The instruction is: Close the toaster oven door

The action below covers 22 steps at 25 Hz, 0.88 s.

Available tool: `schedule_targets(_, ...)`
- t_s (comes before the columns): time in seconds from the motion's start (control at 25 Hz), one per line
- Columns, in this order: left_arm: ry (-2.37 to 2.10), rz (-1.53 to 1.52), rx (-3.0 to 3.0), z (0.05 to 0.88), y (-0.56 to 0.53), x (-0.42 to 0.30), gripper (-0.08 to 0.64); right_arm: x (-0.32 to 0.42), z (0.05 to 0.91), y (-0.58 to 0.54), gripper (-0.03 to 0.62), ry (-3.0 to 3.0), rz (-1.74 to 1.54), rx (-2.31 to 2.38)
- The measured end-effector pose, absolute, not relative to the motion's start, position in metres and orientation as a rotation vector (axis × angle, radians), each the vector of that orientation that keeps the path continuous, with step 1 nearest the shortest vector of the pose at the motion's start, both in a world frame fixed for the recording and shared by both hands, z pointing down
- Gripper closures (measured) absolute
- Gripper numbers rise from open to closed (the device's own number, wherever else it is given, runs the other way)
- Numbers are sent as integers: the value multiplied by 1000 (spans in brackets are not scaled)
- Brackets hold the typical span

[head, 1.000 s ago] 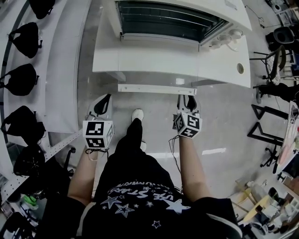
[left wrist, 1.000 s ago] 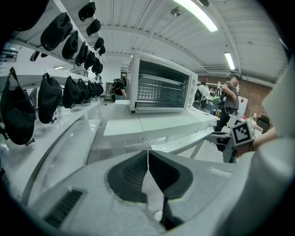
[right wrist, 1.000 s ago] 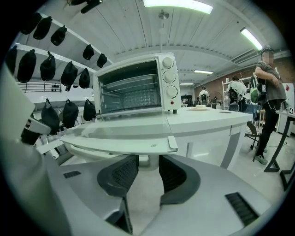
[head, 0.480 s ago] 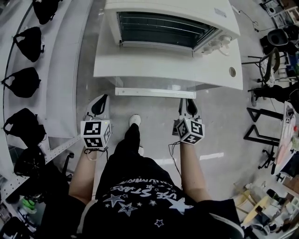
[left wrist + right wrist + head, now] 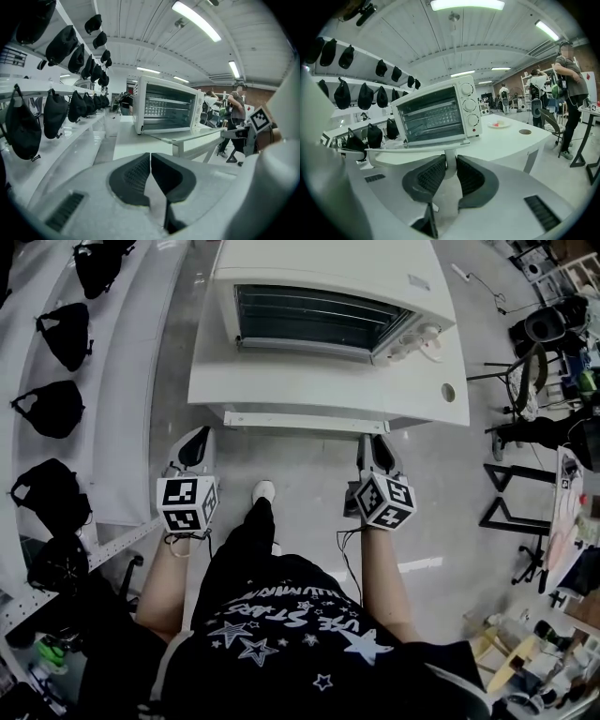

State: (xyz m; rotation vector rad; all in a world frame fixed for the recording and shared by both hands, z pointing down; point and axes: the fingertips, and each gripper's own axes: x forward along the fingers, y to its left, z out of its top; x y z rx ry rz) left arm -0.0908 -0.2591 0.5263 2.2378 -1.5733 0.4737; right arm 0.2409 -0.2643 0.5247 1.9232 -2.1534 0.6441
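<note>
While my left tongs point(image 5: 195, 444) hang pressed together and empty before the toaster oven point(image 5: 328, 287), left of its dropped door point(image 5: 305, 381), my right tongs point(image 5: 375, 446) have just narrowed onto the door handle point(image 5: 300, 420) at its right end, so lifting can begin.

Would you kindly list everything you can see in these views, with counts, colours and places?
toaster oven: one, white, on the table, door folded down open
door handle: one, white bar, along the door's front edge
table: one, white, under the oven
plate: one, white with something red on it, on the table right of the oven
bags: several, black, hanging on the white racks at left
bystanders: at least two, background right
shoe: one visible, white, on the floor
left gripper: one, white with black pads, jaws together, empty
right gripper: one, same colours, pads clamped on the door handle's post
</note>
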Motion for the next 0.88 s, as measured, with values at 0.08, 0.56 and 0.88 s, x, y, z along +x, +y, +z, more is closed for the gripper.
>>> schedule_targets(0.08,-1576,465,2248,520,-260,-90,537,240,516,-266,512,-2146,652,1916)
schedule_targets(0.56,-1601,405,2286,489,-273,-94,537,240,464,-288,514,-2156,648,1934)
schedule_targets(0.88,-1607,347,2327,468,-297,-91,537,241,433,-309,514,-2159,640,1972)
